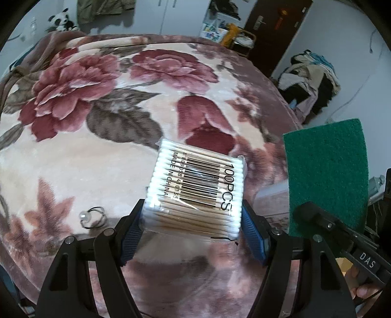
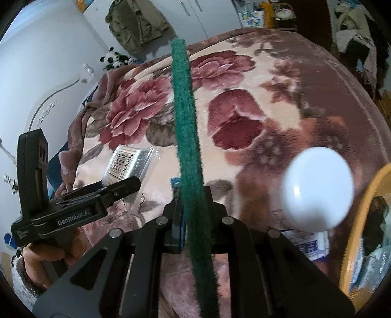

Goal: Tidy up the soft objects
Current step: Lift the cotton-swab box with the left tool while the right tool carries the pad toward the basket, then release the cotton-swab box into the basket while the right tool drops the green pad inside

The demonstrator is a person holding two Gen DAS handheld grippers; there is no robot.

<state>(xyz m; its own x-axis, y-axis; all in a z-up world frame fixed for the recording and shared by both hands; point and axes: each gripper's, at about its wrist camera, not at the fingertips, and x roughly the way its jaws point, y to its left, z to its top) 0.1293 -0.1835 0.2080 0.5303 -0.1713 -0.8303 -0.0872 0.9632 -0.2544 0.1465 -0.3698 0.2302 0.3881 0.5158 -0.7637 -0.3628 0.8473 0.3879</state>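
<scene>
Far left of the bed: a small wire ring [image 1: 94,216] lies on the floral blanket [image 1: 102,137], apart from everything else; a toy panda [image 1: 61,22] sits beyond the far edge.
Left gripper: the left gripper [image 1: 193,225] stands fairly wide, its blue pads pressed on the two short ends of the cotton swab pack [image 1: 198,186]; the pack appears lifted clear of the blanket.
Grip quality, left: the pads sit near the pack's near end, so most of it juts forward; I judge it wise to keep it level and avoid quick turns, since the slick wrap could slide.
Right gripper: the right gripper [image 2: 189,195] is nearly closed, pinching the green scouring pad [image 2: 185,127] by its lower part; the pad stands on edge, upright.
Grip quality, right: the pad is floppy and tall above the pinch, so it may sway; slow carrying suits it.
Spacing: in the left wrist view the pad hangs just beside the pack, not touching; keeping the hands apart avoids a knock.
Right side: a white round object [image 2: 316,188] and a yellow-rimmed container [image 2: 354,220] sit close by; what they are exactly I cannot tell.
Open room: the middle of the blanket is bare, the widest free patch for setting down; its edges fall away left and right.
</scene>
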